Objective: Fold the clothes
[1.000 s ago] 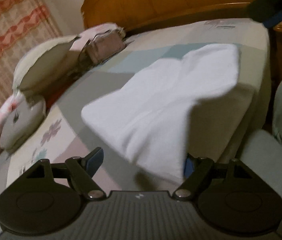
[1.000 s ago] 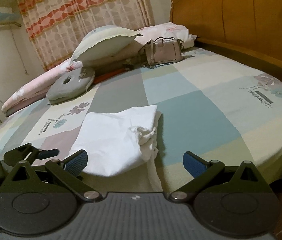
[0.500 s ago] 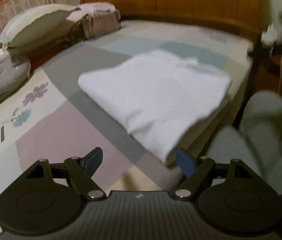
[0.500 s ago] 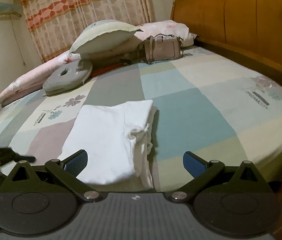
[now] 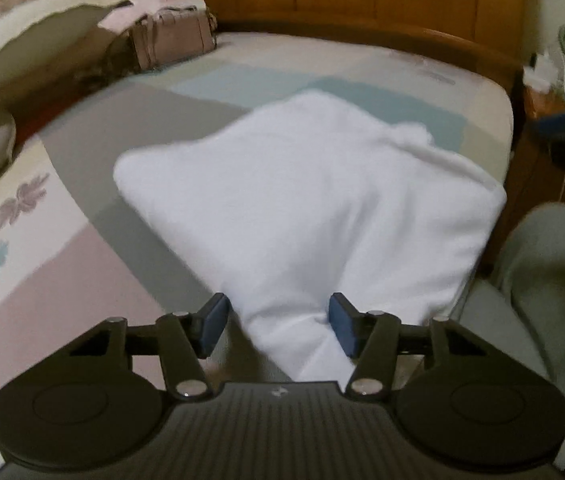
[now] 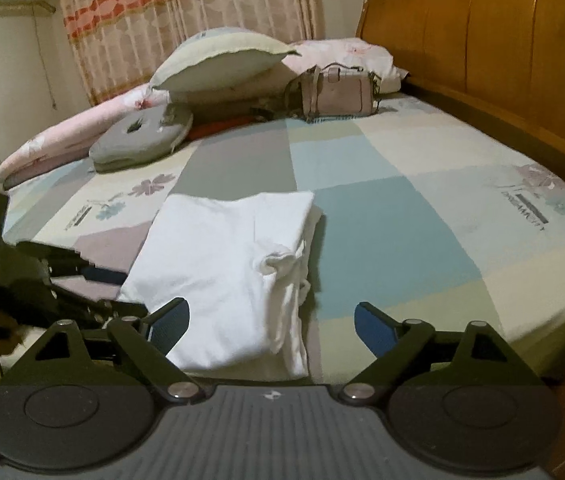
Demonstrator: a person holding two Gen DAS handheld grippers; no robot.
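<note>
1. Folded white cotton garment (image 6: pixel 226 276) lies flat on the patchwork-print bed (image 6: pixel 394 240), near its front edge.
2. Left claw (image 5: pixel 278 326): jaws closing, garment's near corner between the blue pads; pads not clearly pressing it.
3. Right claw (image 6: pixel 270 322): wide apart, closing slightly, holding nothing, garment edge between the jaws.

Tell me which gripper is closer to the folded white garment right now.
Left. The left gripper straddles a corner of the white garment, jaws closing; the right gripper hangs back by its near edge, jaws wide.

One folded garment (image 6: pixel 226 264), one handbag (image 6: pixel 336 94)
</note>
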